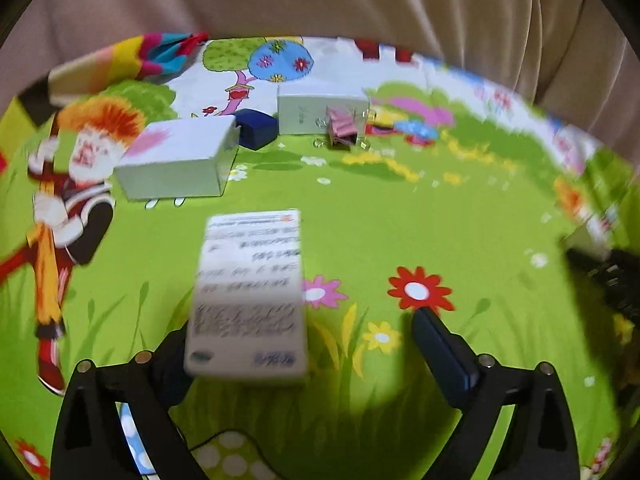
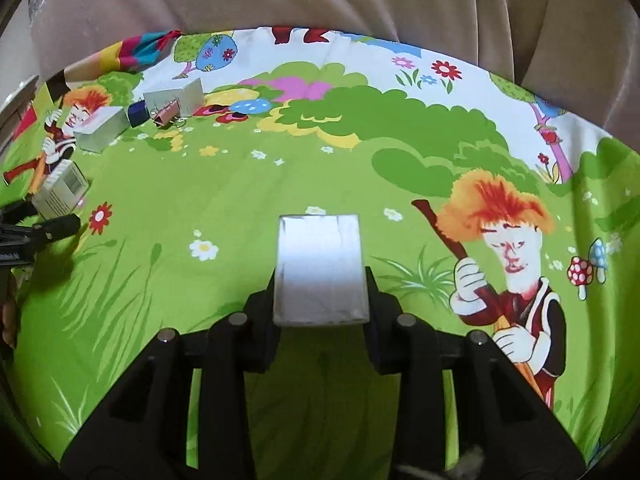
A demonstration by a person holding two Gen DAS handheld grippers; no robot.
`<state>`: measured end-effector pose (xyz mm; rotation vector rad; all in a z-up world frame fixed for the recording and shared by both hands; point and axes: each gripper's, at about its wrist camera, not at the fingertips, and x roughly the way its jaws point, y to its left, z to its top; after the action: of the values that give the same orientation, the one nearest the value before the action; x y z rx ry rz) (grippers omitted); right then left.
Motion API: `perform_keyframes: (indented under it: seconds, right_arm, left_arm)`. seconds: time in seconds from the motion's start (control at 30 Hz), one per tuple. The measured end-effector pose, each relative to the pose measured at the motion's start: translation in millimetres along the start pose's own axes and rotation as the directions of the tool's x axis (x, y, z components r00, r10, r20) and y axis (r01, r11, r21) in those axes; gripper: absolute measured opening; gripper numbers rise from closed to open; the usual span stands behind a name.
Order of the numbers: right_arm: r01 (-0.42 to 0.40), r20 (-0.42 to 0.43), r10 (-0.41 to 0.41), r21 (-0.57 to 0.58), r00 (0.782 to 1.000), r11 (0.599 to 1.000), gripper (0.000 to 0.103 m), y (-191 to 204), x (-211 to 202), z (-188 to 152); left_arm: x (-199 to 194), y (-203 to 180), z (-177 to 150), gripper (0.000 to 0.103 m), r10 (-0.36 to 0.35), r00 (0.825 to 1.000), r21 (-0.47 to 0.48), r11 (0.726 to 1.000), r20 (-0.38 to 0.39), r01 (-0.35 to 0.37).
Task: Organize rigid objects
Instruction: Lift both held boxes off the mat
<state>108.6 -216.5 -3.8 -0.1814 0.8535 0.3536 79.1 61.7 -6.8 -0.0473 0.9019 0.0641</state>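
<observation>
My left gripper (image 1: pixel 304 332) apart, printed box (image 1: pixel 248 292) loose beside its left finger, long axis pointing away. Right gripper (image 2: pixel 320 280) clamped on white box (image 2: pixel 320 268). Group of boxes (image 1: pixel 176 160) lies ahead-left, nearer left hand.

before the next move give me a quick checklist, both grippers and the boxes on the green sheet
1. Right gripper shut on the plain white box: ok.
2. Left gripper open: ok; its right finger stands well clear of the printed box.
3. Printed box fully released and resting on the sheet: cannot tell; it is blurred and close to the left finger.
4. Sorted group intact, two white boxes, blue box, pink binder clips: ok.
5. Free space on the sheet beside the group: ok.
</observation>
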Motion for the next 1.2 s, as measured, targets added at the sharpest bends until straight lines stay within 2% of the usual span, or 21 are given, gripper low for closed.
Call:
perform_keyframes:
  seconds: [0.07, 0.33, 0.4, 0.43, 0.47, 0.5, 0.57, 0.63, 0.67, 0.73, 0.8, 0.83, 0.87, 0.93, 1.03, 1.2]
  right_arm:
    - [0.011, 0.001, -0.011, -0.01, 1.0, 1.0, 0.038, 1.8, -1.4, -1.0]
    - [-0.008, 0.001, 0.008, 0.007, 1.0, 1.0, 0.039, -0.8, -0.6, -1.9]
    - [-0.01, 0.0, 0.01, 0.009, 1.0, 1.0, 0.039, 0.8, 1.4, -1.1]
    - [-0.01, 0.0, 0.01, 0.008, 1.0, 1.0, 0.039, 1.1, 1.5, -1.0]
    - [-0.011, 0.001, 0.011, 0.009, 1.0, 1.0, 0.039, 0.6, 1.6, -1.0]
    - [-0.012, 0.0, 0.012, 0.01, 1.0, 1.0, 0.039, 0.6, 1.3, -1.2]
    - [-0.015, 0.001, 0.015, 0.012, 1.0, 1.0, 0.039, 0.3, 1.6, -0.9]
    - [-0.015, 0.001, 0.015, 0.011, 1.0, 1.0, 0.039, -0.1, 1.8, -0.6]
    - [-0.015, 0.001, 0.015, 0.011, 1.0, 1.0, 0.039, -0.2, 1.7, -0.3]
    - [-0.016, 0.001, 0.016, 0.012, 1.0, 1.0, 0.039, 0.1, 1.6, -1.0]
    - [-0.015, 0.001, 0.015, 0.01, 1.0, 1.0, 0.039, 0.0, 1.4, -0.7]
    - [-0.015, 0.002, 0.015, 0.01, 1.0, 1.0, 0.039, -0.3, 1.6, -0.6]
    - [-0.016, 0.002, 0.016, 0.011, 1.0, 1.0, 0.039, -0.8, 1.6, -0.2]
    - [-0.018, 0.002, 0.018, 0.013, 1.0, 1.0, 0.039, -0.1, 1.6, -1.1]
    - [-0.022, 0.002, 0.022, 0.016, 1.0, 1.0, 0.039, -0.2, 2.3, -1.0]
    - [-0.022, 0.003, 0.022, 0.016, 1.0, 1.0, 0.039, -0.2, 2.3, -1.3]
  left_arm:
    - [2.9, 3.0, 4.2, 0.097, -0.014, 1.0, -0.012, 1.0, 0.003, 0.014]
    - [-5.2, 34.3, 2.0, 0.097, -0.025, 0.999, -0.18, 0.983, 0.045, 0.033]
    - [-3.2, 32.4, 4.7, 0.095, 0.009, 0.999, -0.161, 0.987, 0.03, -0.004]
    - [-2.3, 29.7, 5.8, 0.08, 0.041, 0.999, -0.146, 0.989, 0.024, -0.037]
    - [-3.7, 26.1, 6.0, 0.04, 0.085, 0.996, -0.124, 0.989, 0.03, -0.081]
    - [-6.3, 21.5, 6.7, 0.041, 0.076, 0.997, -0.099, 0.992, 0.034, -0.072]
    - [-10.7, 5.7, 7.6, 0.041, -0.038, 0.999, -0.09, 0.995, 0.012, 0.039]
    - [-12.3, -32.4, 9.1, 0.041, -0.058, 0.998, -0.003, 0.998, 0.021, 0.058]
    - [-12.1, -44.7, 10.6, 0.041, -0.062, 0.998, 0.022, 0.998, 0.027, 0.062]
    - [-3.8, -74.6, 14.7, 0.041, -0.116, 0.993, 0.049, 0.992, 0.016, 0.115]
    - [0.3, -96.0, 16.7, 0.041, -0.097, 0.994, 0.074, 0.993, 0.047, 0.093]
    - [1.2, -107.9, 17.3, 0.041, -0.065, 0.996, 0.114, 0.992, 0.052, 0.059]
    - [1.4, -113.1, 17.0, 0.041, -0.087, 0.995, 0.129, 0.988, 0.047, 0.08]
    - [0.9, -113.5, 15.5, 0.041, -0.087, 0.995, 0.141, 0.987, 0.051, 0.08]
    - [2.0, -107.4, 16.4, 0.042, -0.119, 0.992, 0.11, 0.987, 0.049, 0.113]
    - [1.2, -110.5, 14.9, 0.042, -0.098, 0.994, 0.119, 0.989, 0.05, 0.092]
